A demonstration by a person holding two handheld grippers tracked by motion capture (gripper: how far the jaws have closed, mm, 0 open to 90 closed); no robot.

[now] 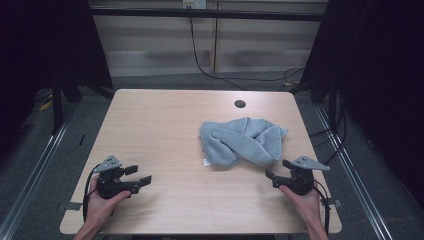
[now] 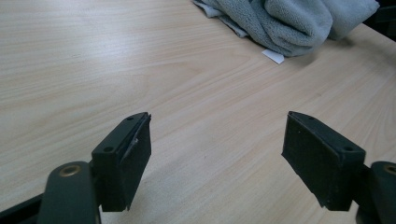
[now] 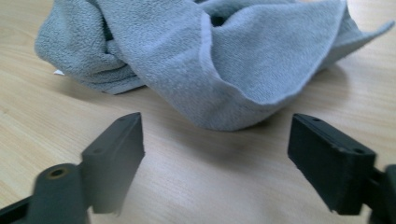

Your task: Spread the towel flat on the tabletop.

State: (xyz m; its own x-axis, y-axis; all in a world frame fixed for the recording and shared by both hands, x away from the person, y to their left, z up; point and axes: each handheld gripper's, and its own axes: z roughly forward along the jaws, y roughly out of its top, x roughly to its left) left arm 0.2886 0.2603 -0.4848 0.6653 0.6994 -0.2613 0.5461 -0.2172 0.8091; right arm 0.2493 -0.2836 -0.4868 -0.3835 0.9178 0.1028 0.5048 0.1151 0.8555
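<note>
At the lower left of the high view, the left gripper [image 1: 139,175] rests with jaws wide apart, holding nothing. At lower right, the right gripper [image 1: 277,169] likewise gapes empty, just beside the crumpled grey towel [image 1: 242,140] lying right of centre on the table [image 1: 160,125].

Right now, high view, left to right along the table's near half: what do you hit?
left gripper → bare table → small white tag at the towel's edge → crumpled grey towel → right gripper

Towel [image 1: 242,141]: plain pale grey-blue, with a small white tag [image 2: 273,56]. Worktop [image 1: 160,130]: light wood grain, one dark round hole [image 1: 240,104]. Both tongs black, left tongs [image 1: 139,175], right tongs [image 1: 277,169].
</note>
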